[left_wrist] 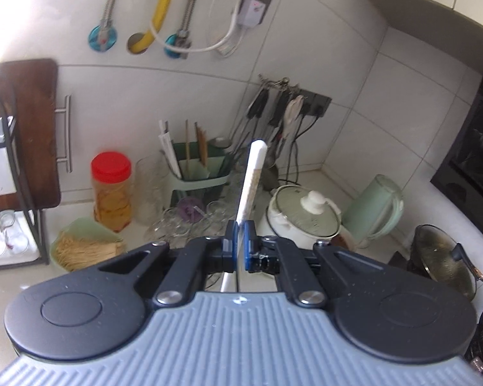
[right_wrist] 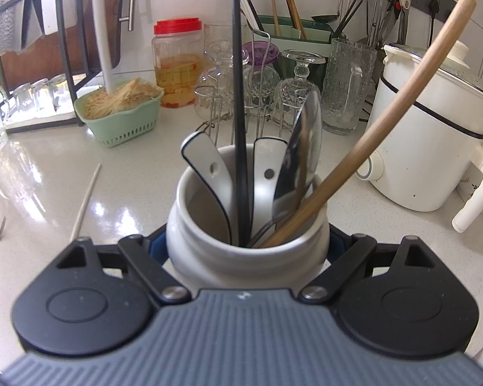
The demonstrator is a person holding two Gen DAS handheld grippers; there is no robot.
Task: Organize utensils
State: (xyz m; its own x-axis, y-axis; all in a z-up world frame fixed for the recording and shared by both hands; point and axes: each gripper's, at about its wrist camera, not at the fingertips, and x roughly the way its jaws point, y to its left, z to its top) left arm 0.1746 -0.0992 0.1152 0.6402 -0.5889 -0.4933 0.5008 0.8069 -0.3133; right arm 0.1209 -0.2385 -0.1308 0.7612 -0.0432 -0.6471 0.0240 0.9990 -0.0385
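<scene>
My left gripper (left_wrist: 240, 228) is shut on a white chopstick (left_wrist: 252, 177), which sticks up and away from the jaws, high above the counter; its lower end shows beneath the fingers. My right gripper (right_wrist: 246, 243) spans a grey-white ceramic jar (right_wrist: 206, 251), its blue pads (right_wrist: 157, 244) pressed against both sides. Inside the jar stand two white spoons (right_wrist: 206, 164), a metal spoon (right_wrist: 301, 154), a wooden handle (right_wrist: 412, 74) and a thin black stick (right_wrist: 238, 96). Another white chopstick (right_wrist: 85, 196) lies on the counter to the jar's left.
At the back stand a green utensil caddy with chopsticks (left_wrist: 196, 167), a red-lidded jar (right_wrist: 177, 64), upturned glasses on a wire rack (right_wrist: 241, 96) and a green basket of noodles (right_wrist: 122, 112). A white cooker (right_wrist: 434, 135) is at right, a black rack (right_wrist: 58, 32) at left.
</scene>
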